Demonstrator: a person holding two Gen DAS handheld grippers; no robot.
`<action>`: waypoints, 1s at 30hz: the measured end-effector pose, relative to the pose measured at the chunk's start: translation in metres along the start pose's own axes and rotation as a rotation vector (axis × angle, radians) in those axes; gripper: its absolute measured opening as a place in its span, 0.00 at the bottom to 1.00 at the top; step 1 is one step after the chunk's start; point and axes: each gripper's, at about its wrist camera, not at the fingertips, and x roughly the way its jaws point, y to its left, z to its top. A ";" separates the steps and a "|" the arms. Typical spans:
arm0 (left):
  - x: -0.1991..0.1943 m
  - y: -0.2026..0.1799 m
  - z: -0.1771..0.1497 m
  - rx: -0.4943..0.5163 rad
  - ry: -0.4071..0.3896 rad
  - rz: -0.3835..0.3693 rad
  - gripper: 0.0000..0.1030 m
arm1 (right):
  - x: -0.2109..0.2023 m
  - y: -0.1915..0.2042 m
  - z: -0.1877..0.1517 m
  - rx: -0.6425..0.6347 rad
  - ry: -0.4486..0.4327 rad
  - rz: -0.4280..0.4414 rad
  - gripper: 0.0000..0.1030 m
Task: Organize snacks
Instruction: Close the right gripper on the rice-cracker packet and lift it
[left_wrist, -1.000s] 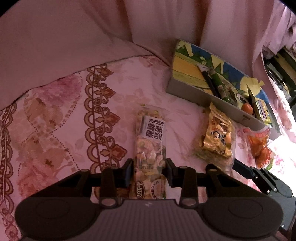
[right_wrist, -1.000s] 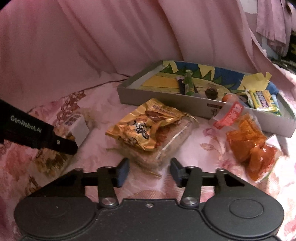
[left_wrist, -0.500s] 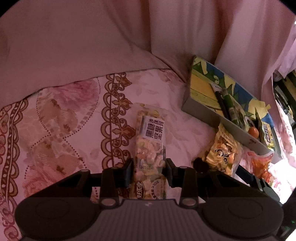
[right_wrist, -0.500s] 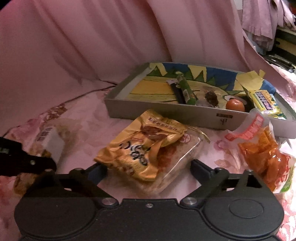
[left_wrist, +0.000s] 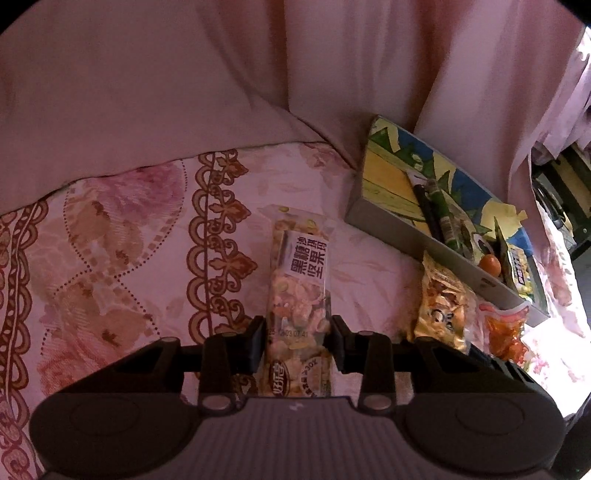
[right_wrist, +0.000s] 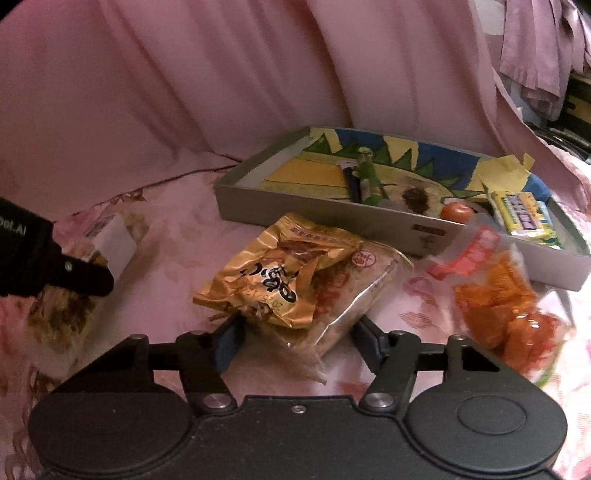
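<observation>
My left gripper (left_wrist: 298, 343) is shut on a long clear packet of nut snacks (left_wrist: 301, 280) with a white label, which lies on the flowered bedspread. From the right wrist view the same packet (right_wrist: 110, 240) lies at the left, under the left gripper's black finger (right_wrist: 74, 273). My right gripper (right_wrist: 299, 336) straddles a golden snack packet (right_wrist: 280, 280). Its jaws are closing and the pads touch the packet's two sides. In the left wrist view the golden packet (left_wrist: 443, 314) lies just in front of the grey tray.
A grey tray (right_wrist: 314, 210) with a colourful lining stands behind, holding a green tube (right_wrist: 367, 177), an orange fruit (right_wrist: 458, 212) and a yellow pack (right_wrist: 521, 214). An orange snack bag (right_wrist: 506, 310) lies right of the golden packet. Pink curtain hangs behind.
My right gripper opened wide, slid forward around the golden packet and has narrowed onto it. The left gripper keeps its hold on the nut packet and has barely moved.
</observation>
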 end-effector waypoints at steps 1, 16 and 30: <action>0.000 -0.001 0.000 0.002 0.001 -0.003 0.39 | -0.001 -0.006 -0.001 0.014 0.003 0.009 0.64; 0.002 -0.019 -0.007 0.052 0.024 -0.069 0.39 | -0.040 -0.007 -0.013 -0.110 -0.049 0.043 0.61; -0.003 -0.029 -0.012 0.092 0.025 -0.067 0.39 | -0.061 -0.021 -0.025 0.046 0.034 0.175 0.55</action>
